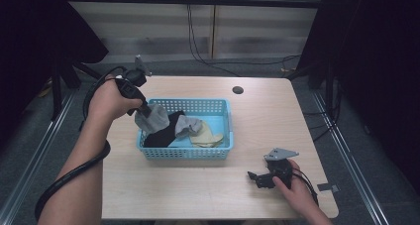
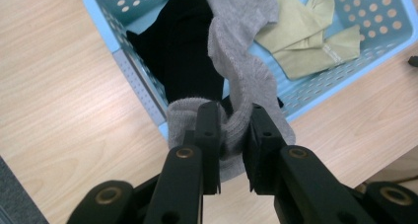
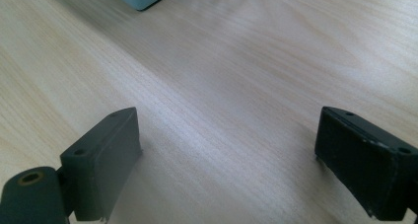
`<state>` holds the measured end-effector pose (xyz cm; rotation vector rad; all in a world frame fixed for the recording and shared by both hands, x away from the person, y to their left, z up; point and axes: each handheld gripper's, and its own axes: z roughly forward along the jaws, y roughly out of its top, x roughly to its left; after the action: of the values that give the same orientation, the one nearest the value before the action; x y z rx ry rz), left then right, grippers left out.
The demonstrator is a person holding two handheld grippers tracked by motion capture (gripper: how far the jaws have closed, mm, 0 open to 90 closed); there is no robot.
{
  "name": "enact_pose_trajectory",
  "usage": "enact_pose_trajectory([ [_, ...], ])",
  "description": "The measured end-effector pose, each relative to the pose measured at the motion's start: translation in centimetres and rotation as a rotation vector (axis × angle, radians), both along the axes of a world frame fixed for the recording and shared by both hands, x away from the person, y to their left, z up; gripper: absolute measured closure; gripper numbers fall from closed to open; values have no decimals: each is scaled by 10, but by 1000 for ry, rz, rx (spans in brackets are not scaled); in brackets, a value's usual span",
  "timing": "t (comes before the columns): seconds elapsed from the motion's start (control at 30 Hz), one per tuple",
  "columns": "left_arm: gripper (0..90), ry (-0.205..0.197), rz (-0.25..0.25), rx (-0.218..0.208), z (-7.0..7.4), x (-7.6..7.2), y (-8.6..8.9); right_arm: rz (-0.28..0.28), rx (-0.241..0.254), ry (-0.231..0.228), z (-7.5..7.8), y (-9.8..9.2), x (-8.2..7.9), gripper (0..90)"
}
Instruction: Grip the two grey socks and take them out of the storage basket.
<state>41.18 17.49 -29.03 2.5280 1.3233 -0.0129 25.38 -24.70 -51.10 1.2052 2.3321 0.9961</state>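
Grey sock [image 2: 231, 81] pinched by left gripper [image 2: 230, 135] over blue basket [image 1: 223, 153]; right gripper [image 3: 224, 150] open

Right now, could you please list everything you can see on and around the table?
basket: one, light blue, perforated, middle of the table.
grey sock: one, pinched at its cuff, trailing into the basket.
black sock: one, in the basket, draped over its left wall.
yellow-green sock: one, lying in the basket.
table: one, light wood, with a dark hole near its far edge.
left gripper: black, fingers clamped on the grey sock.
right gripper: black, fingers apart, low over the table.
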Motion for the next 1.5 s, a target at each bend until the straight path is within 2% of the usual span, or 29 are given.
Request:
enact_pose_trajectory([
  [0.2, 781, 4, 22, -4, -2, -3, 14, -1, 2, 2, 0, 0, 0, 94],
  [0.43, 780, 13, 70, -20, -5, -7, 36, 0, 0, 0, 0, 0, 0, 94],
  [0.63, 778, 4, 113, -33, -8, -10, 54, 0, 0, 0, 0, 0, 0, 94],
  [1.17, 775, 2, 202, -26, -19, -21, 95, 0, 0, 0, 0, 0, 0, 94],
  [1.27, 774, 5, 223, -29, -24, -23, 102, -1, 0, 0, 0, 0, 0, 94],
  [1.37, 772, 6, 247, -31, -35, -26, 108, 0, 1, 0, 0, 0, 0, 94],
  [1.5, 770, 9, 254, -30, -44, -26, 111, -1, 2, -2, 0, 0, 0, 94],
])
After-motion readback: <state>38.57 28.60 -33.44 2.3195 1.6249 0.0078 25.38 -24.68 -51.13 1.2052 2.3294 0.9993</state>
